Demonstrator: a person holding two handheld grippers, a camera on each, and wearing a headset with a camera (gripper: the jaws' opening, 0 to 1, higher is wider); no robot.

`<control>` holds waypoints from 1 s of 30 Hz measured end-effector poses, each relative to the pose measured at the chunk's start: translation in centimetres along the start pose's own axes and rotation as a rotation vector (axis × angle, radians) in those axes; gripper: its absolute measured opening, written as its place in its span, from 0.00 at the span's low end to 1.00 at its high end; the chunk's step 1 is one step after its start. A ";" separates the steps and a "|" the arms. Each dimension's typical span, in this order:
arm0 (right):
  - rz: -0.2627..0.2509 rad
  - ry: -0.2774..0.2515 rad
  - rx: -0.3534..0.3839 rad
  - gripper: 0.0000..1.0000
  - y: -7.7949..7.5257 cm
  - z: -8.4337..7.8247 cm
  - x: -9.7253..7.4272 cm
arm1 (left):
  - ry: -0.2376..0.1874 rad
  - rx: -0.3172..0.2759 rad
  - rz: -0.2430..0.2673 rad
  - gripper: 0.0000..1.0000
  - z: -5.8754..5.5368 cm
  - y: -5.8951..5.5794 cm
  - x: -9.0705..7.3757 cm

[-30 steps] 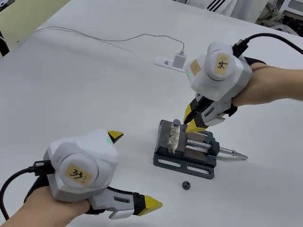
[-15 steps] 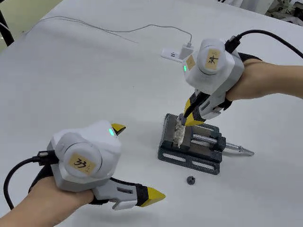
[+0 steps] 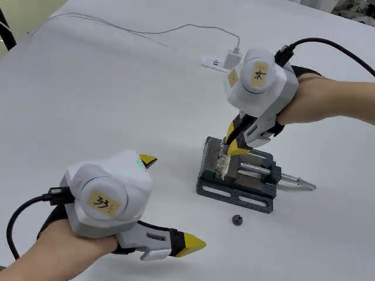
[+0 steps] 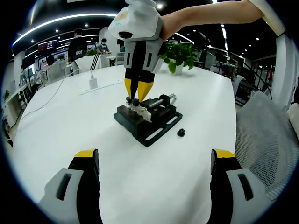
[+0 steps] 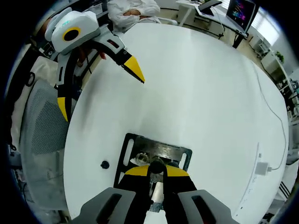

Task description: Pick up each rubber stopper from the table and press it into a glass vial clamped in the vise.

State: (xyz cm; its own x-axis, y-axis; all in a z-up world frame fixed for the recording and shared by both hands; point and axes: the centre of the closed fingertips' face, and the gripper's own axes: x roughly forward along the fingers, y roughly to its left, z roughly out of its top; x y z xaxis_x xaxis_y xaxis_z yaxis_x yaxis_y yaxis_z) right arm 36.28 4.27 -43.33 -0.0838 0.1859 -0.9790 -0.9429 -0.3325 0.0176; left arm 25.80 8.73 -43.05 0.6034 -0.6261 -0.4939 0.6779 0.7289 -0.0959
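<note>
The right hand-held gripper (image 3: 231, 144) hangs straight over the vise (image 3: 234, 196), its yellow tips drawn almost together. In the right gripper view they pinch a small dark rubber stopper (image 5: 157, 165) just above the vise's opening. The glass vial (image 3: 222, 165) stands upright between the vise's clamping faces, right under those tips. Whether the stopper already touches the vial's mouth I cannot tell from here.

To my eye this is the pressing step, and it wants care. The stopper should sit square on the mouth before any force goes in. The push should run straight down the vial's length, since a sideways shove on clamped glass could chip it or tip the vise. The grip looks best kept light, so the rubber isn't squashed out of round, and loosened only once the plug is seated.

The left hand-held gripper (image 3: 170, 202) hovers low over the white counter (image 3: 117, 88), well apart from the vise. Its jaws are spread wide with nothing between them. It could steady the vise's base if the press makes it slide.

One more loose stopper (image 3: 237, 220) lies on the counter just in front of the vise, not yet picked up.
</note>
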 end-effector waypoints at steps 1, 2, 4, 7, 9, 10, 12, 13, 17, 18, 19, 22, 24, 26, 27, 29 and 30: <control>0.001 0.002 -0.002 0.05 0.0 0.0 0.0 | 0.001 -0.001 0.000 0.99 0.0 0.0 0.0; 0.000 0.006 -0.001 0.05 0.0 0.0 0.0 | 0.001 -0.002 0.001 0.99 -0.1 0.0 -0.1; -0.002 0.013 -0.001 0.05 0.0 0.1 0.0 | -0.001 -0.006 0.000 0.99 -0.1 0.0 -0.1; -0.005 0.027 -0.004 0.05 0.1 0.2 0.1 | 0.000 -0.005 0.000 0.99 -0.2 0.0 0.0; -0.008 0.034 0.008 0.05 -0.1 0.2 0.1 | -0.001 -0.008 -0.002 0.99 -0.2 -0.1 0.0; -0.009 0.035 0.020 0.04 0.0 0.3 0.1 | -0.001 -0.008 -0.003 0.99 -0.2 -0.1 0.0; -0.007 0.026 0.040 0.04 0.1 0.3 0.2 | -0.002 -0.007 -0.005 0.99 -0.2 -0.2 0.1; -0.006 0.019 0.051 0.04 0.1 0.4 0.2 | -0.002 -0.008 -0.007 0.99 -0.2 -0.3 0.1; -0.017 0.003 0.109 0.03 0.0 0.2 0.2 | -0.002 -0.010 -0.014 0.98 -0.3 -0.6 0.3; -0.019 0.001 0.126 0.03 0.0 0.2 0.2 | -0.003 -0.011 -0.015 0.98 -0.3 -0.7 0.3; -0.020 -0.001 0.155 0.03 0.2 0.3 0.2 | -0.003 -0.010 -0.017 0.99 -0.2 -0.8 0.4; -0.022 -0.003 0.202 0.03 0.4 0.3 0.1 | -0.002 -0.011 -0.021 0.98 -0.1 -0.9 0.5; -0.029 0.002 0.214 0.03 0.6 0.5 0.0 | -0.004 -0.009 -0.023 0.98 0.0 -0.9 0.6; -0.041 0.008 0.261 0.03 0.9 0.6 -0.1 | -0.005 -0.010 -0.025 0.98 0.0 -1.0 0.6; -0.044 0.009 0.267 0.03 1.0 0.6 -0.2 | -0.005 -0.009 -0.025 0.98 0.0 -1.0 0.6; -0.052 0.010 0.278 0.03 1.1 0.6 -0.2 | -0.003 -0.009 -0.027 0.98 0.0 -1.0 0.7; -0.056 0.008 0.267 0.03 1.1 0.5 -0.2 | -0.003 -0.009 -0.027 0.98 0.0 -1.1 0.7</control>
State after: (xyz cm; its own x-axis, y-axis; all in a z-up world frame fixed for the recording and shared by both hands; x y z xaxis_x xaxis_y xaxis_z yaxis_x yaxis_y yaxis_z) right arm 35.10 4.38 -43.02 -0.0271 0.1892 -0.9816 -0.9977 -0.0658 0.0148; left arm 25.51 7.52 -43.24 0.5860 -0.6466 -0.4883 0.6905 0.7139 -0.1166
